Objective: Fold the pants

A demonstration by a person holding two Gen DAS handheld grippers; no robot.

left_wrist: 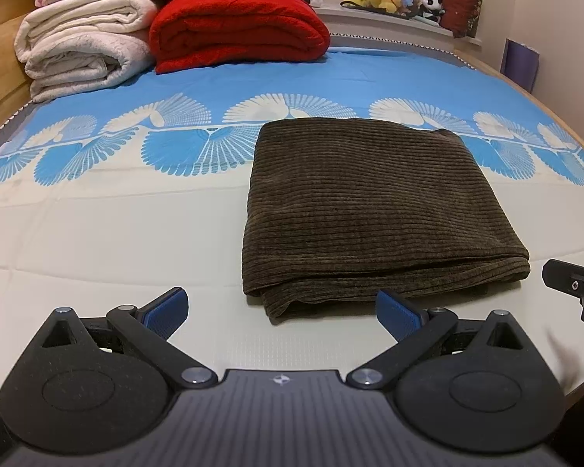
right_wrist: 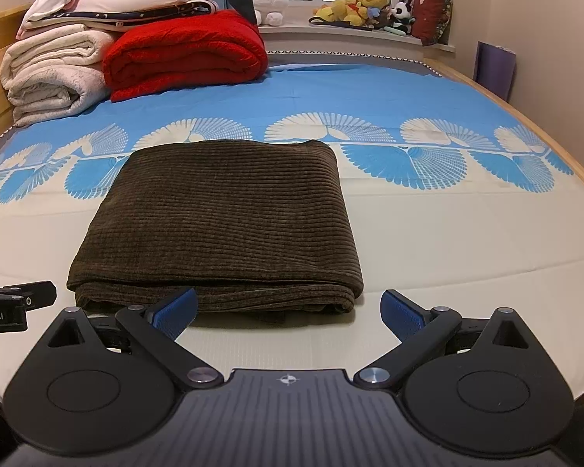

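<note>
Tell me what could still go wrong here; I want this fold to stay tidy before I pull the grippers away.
1. The left gripper and right gripper, both open and empty, sit right at the near edge of the folded brown pants; a careless move could snag the loose stacked layers there and spoil the fold.
2. The near left corner looks bunched and uneven, so it may slump open on the soft bed sheet.
</note>
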